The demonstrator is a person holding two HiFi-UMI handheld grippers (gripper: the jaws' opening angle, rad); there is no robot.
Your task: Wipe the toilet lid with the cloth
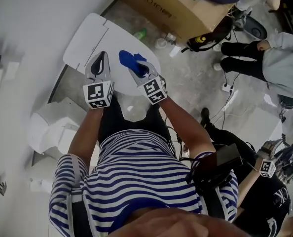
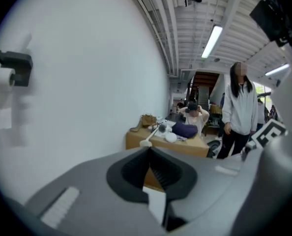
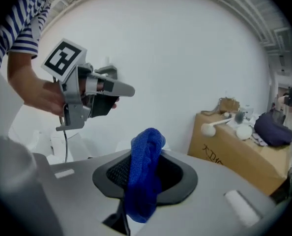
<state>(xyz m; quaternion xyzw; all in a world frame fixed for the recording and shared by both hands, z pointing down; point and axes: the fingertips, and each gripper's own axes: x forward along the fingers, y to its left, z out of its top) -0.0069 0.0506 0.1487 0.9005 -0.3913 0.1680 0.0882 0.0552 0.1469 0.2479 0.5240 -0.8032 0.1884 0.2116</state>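
A white wall [image 2: 82, 82] fills the left gripper view; below it in the head view the white toilet lid [image 1: 87, 38] lies closed, narrow end toward the person in the striped shirt [image 1: 146, 177]; behind the toilet stands a cardboard box [image 1: 176, 11] with odds and ends on top; a bystander in a grey top [image 2: 239, 107] stands near that box. Both claws hang over the near part of the lid, side by side. The left claw [image 1: 101, 63] is clenched on nothing, its tips meeting; the right claw [image 1: 139, 69] is grasping the blue cloth [image 1: 128, 59], which bunches up between its jaws and pokes out past the tips above the lid; whether it touches the lid cannot be told.
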